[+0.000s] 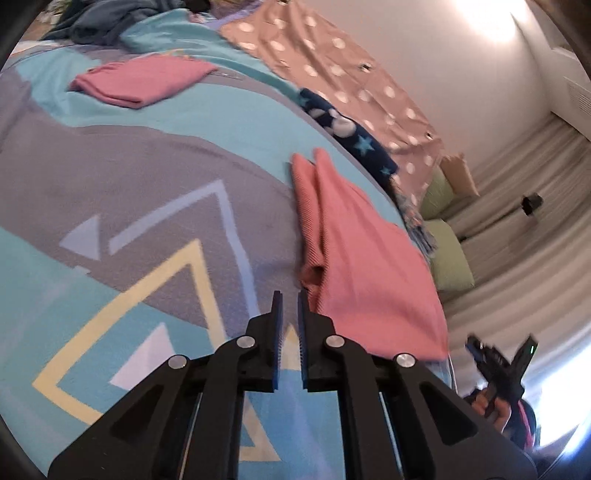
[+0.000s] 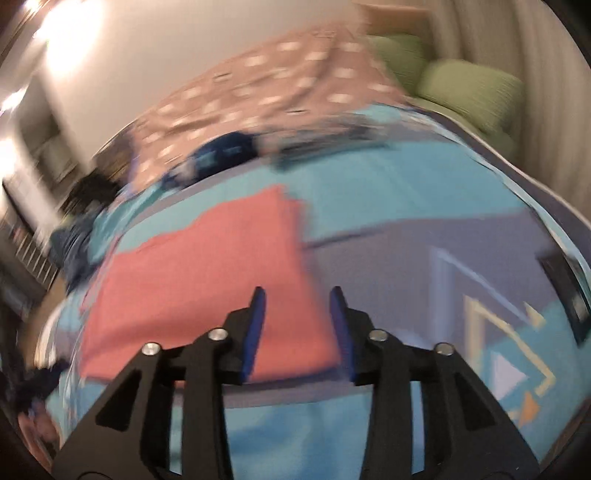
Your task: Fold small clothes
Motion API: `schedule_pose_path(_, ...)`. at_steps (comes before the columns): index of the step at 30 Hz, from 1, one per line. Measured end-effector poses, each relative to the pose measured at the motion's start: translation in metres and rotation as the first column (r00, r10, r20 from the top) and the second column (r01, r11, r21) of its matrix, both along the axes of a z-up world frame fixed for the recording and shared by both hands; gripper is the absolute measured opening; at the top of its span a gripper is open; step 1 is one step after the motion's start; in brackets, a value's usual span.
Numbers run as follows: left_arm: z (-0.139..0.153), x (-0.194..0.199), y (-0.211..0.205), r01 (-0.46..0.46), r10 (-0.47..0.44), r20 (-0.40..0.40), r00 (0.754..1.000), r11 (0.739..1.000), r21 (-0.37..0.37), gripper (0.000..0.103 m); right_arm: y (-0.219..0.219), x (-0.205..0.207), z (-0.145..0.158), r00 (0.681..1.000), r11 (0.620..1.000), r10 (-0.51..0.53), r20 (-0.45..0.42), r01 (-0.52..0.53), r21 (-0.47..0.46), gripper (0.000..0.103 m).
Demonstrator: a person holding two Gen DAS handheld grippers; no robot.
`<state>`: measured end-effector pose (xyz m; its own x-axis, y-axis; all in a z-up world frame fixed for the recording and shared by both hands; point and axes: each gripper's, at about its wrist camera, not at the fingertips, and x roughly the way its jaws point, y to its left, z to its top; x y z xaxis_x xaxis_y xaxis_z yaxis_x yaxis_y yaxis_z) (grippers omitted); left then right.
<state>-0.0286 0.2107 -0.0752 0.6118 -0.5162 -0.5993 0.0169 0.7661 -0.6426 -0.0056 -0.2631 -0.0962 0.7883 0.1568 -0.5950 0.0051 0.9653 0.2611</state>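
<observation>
A salmon-pink ribbed garment [image 1: 354, 251] lies folded lengthwise on the patterned bedspread [image 1: 147, 155]; it also shows in the blurred right wrist view [image 2: 207, 280]. My left gripper [image 1: 290, 295] hovers at the garment's near left corner, its jaws a narrow gap apart with nothing between them. My right gripper [image 2: 298, 291] is open above the garment's near right edge, empty; it also shows at the bed's edge in the left wrist view [image 1: 498, 358]. A folded darker pink garment [image 1: 140, 81] lies at the far left of the bed.
A brown polka-dot blanket [image 1: 332, 66] and a navy star-print cloth [image 1: 351, 136] lie along the bed's far side. Dark blue clothes [image 1: 107, 22] are heaped at the far end. Green cushions [image 1: 447, 243] stand beyond the bed by the curtains.
</observation>
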Motion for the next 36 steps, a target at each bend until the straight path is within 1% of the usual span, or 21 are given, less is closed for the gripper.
schedule_pose_path(2,-0.003,0.007,-0.011,0.06,-0.06,0.014,0.998,0.998,0.005,0.006,0.042,0.009,-0.002,0.991,0.99,0.136,-0.012,-0.137,-0.044,0.046)
schedule_pose_path(3,-0.005,0.008,-0.018,0.094,-0.094,0.029,0.995,0.996,0.008,0.006,0.058,0.01,-0.004,0.983,0.982,0.18,-0.02,-0.181,-0.061,0.048)
schedule_pose_path(5,-0.008,0.01,-0.031,0.167,-0.166,0.05,0.985,0.986,-0.002,0.006,0.106,0.019,-0.007,0.951,0.945,0.303,-0.053,-0.308,-0.111,0.05)
schedule_pose_path(6,-0.011,0.011,-0.041,0.215,-0.213,0.06,0.975,0.977,-0.017,0.006,0.123,0.018,-0.01,0.936,0.926,0.346,-0.067,-0.352,-0.138,0.053)
schedule_pose_path(7,-0.012,0.011,-0.044,0.238,-0.236,0.063,0.97,0.971,-0.023,0.006,0.137,0.018,-0.01,0.924,0.91,0.374,-0.077,-0.382,-0.163,0.055)
schedule_pose_path(8,-0.012,0.01,-0.048,0.272,-0.27,0.07,0.96,0.962,-0.031,0.007,0.155,0.017,-0.011,0.908,0.885,0.41,-0.089,-0.42,-0.202,0.057)
schedule_pose_path(10,-0.011,0.008,-0.052,0.308,-0.305,0.094,0.948,0.951,-0.025,0.009,0.178,0.014,-0.013,0.884,0.848,0.455,-0.103,-0.466,-0.254,0.062)
schedule_pose_path(12,-0.008,0.005,-0.048,0.303,-0.301,0.11,0.947,0.953,0.001,0.014,0.194,0.008,-0.017,0.864,0.819,0.489,-0.118,-0.501,-0.278,0.063)
schedule_pose_path(14,-0.009,0.003,-0.033,0.272,-0.271,0.109,0.956,0.962,0.005,0.018,0.204,0.009,-0.019,0.851,0.803,0.508,-0.133,-0.523,-0.286,0.063)
schedule_pose_path(16,-0.012,0.004,-0.015,0.221,-0.22,0.099,0.971,0.975,-0.006,0.023,0.22,0.007,-0.025,0.835,0.779,0.528,-0.152,-0.548,-0.303,0.063)
schedule_pose_path(17,-0.014,0.004,-0.001,0.181,-0.179,0.093,0.979,0.984,-0.009,0.023,0.229,0.007,-0.028,0.825,0.763,0.542,-0.162,-0.563,-0.318,0.061)
schedule_pose_path(19,-0.015,0.003,0.016,0.132,-0.13,0.092,0.987,0.991,-0.01,0.023,0.25,-0.001,-0.034,0.796,0.714,0.58,-0.175,-0.6,-0.362,0.051)
schedule_pose_path(20,-0.017,0.003,0.025,0.111,-0.109,0.091,0.99,0.994,-0.015,0.023,0.259,-0.005,-0.037,0.784,0.691,0.595,-0.178,-0.611,-0.385,0.05)
schedule_pose_path(21,-0.017,0.001,0.03,0.103,-0.101,0.092,0.991,0.994,-0.02,0.023,0.271,-0.009,-0.039,0.768,0.658,0.615,-0.18,-0.625,-0.42,0.047)
schedule_pose_path(23,-0.018,0.0,0.035,0.095,-0.092,0.096,0.991,0.995,-0.027,0.023,0.287,-0.016,-0.044,0.749,0.612,0.637,-0.182,-0.635,-0.471,0.047)
schedule_pose_path(24,-0.018,0.001,0.035,0.094,-0.091,0.097,0.991,0.995,-0.028,0.023,0.297,-0.019,-0.047,0.74,0.581,0.647,-0.185,-0.635,-0.509,0.047)
schedule_pose_path(26,-0.021,0.0,0.036,0.092,-0.088,0.094,0.992,0.995,-0.038,0.023,0.31,-0.02,-0.054,0.742,0.538,0.643,-0.189,-0.614,-0.578,0.047)
schedule_pose_path(27,-0.023,0.0,0.036,0.092,-0.088,0.091,0.992,0.995,-0.044,0.023,0.318,-0.02,-0.06,0.754,0.506,0.628,-0.19,-0.582,-0.637,0.047)
schedule_pose_path(30,-0.027,0.0,0.039,0.087,-0.082,0.084,0.993,0.995,-0.057,0.027,0.333,-0.024,-0.07,0.791,0.451,0.59,-0.16,-0.487,-0.748,0.047)
schedule_pose_path(33,-0.027,-0.001,0.043,0.085,-0.079,0.088,0.993,0.995,-0.061,0.032,0.345,-0.022,-0.075,0.811,0.431,0.57,-0.133,-0.432,-0.792,0.046)
schedule_pose_path(36,-0.026,-0.001,0.045,0.083,-0.076,0.093,0.993,0.994,-0.068,0.038,0.35,-0.018,-0.077,0.81,0.451,0.571,-0.133,-0.445,-0.774,0.03)
